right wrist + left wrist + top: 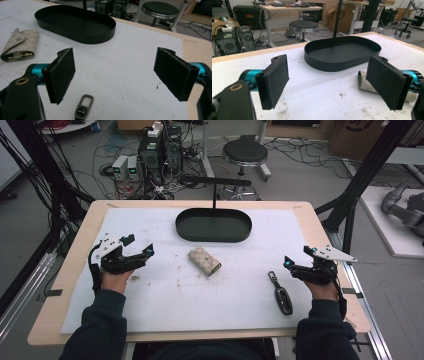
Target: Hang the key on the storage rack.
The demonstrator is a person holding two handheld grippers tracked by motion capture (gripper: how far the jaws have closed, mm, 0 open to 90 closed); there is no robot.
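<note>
A beige patterned pouch point(204, 261) lies on the white mat in the middle of the table, and it also shows in the left gripper view as the pouch point(364, 81) behind the right pad and in the right gripper view as the pouch point(20, 45). A black car key with a clip point(280, 293) lies front right; its clip point(84, 107) sits below my right gripper's jaws. A black oval tray point(213, 236) stands empty at the back. My left gripper point(138, 248) rests open at the left. My right gripper point(298, 256) rests open at the right. Both hold nothing.
A white mat point(165, 305) covers the wooden table point(75, 250). A thin black post point(215, 195) rises behind the tray. Off the table, a round stool point(244, 153), computers and cables sit on the floor beyond, with black frame legs at both sides.
</note>
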